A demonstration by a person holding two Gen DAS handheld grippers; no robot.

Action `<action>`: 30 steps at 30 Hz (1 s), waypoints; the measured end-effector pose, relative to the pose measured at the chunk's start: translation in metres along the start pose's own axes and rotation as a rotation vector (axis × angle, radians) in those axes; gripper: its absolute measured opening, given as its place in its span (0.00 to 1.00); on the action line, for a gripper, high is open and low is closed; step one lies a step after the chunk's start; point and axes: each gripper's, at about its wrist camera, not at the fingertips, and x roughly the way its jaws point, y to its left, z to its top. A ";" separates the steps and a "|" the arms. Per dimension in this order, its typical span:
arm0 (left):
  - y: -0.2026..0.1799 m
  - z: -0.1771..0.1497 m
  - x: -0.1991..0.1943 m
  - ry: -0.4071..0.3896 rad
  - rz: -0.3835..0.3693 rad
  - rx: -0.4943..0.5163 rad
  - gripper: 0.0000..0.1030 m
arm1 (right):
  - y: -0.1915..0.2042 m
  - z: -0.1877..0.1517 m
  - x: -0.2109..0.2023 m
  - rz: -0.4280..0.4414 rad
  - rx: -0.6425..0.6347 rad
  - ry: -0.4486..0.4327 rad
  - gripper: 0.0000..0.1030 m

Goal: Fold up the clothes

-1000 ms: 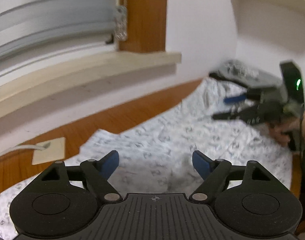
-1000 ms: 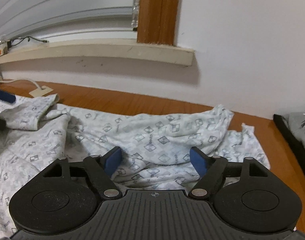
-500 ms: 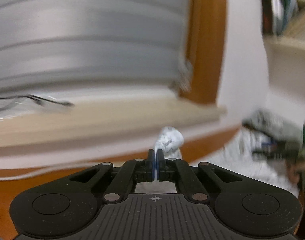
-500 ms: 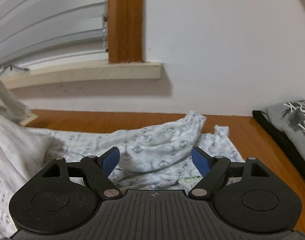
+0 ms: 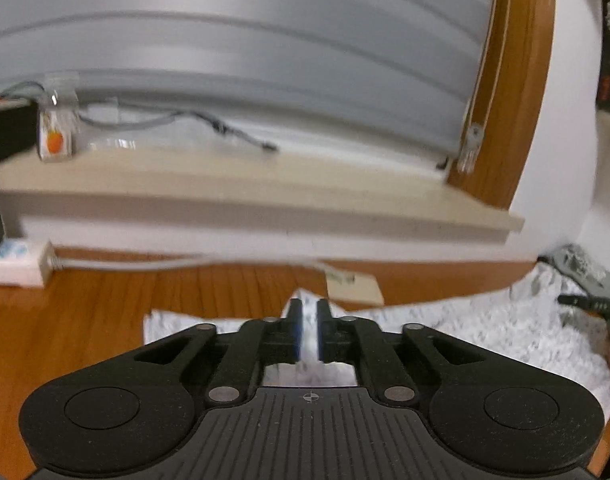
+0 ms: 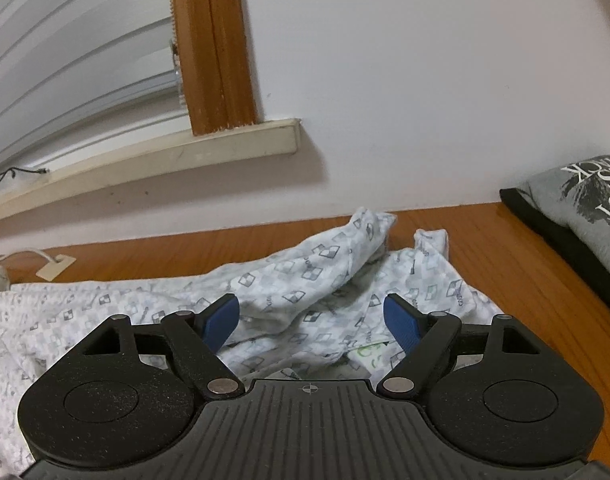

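A white garment with a grey check print (image 6: 305, 276) lies crumpled on the wooden table (image 6: 505, 248), one sleeve bunched up at the back. My right gripper (image 6: 311, 318) hovers open just above its rumpled middle, nothing between the blue pads. In the left wrist view the same garment (image 5: 465, 328) spreads out to the right. Its left edge runs under my left gripper (image 5: 309, 312). Those jaws stand a narrow gap apart and are opening, with a tip of white cloth showing loosely between them.
A window sill (image 5: 265, 200) and white wall run along the table's back. A white power strip (image 5: 17, 266) with a cable and a beige pad (image 5: 355, 286) lie at the back left. A folded grey printed T-shirt (image 6: 585, 200) rests on a black garment at the right.
My left gripper shut on the garment's edge, carried it leftward, and its jaws now stand slightly apart. The cloth lies flatter on the left. The right gripper rolled a little and stayed open.
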 end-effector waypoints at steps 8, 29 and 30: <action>-0.006 0.003 0.047 0.113 0.048 0.057 0.73 | 0.001 0.001 0.004 0.006 -0.015 0.017 0.78; 0.000 0.017 -0.019 0.038 -0.010 0.076 0.02 | 0.000 0.001 0.001 0.017 -0.006 0.014 0.80; 0.001 0.019 -0.027 0.026 -0.007 0.074 0.02 | 0.000 0.001 0.001 0.016 -0.006 0.013 0.80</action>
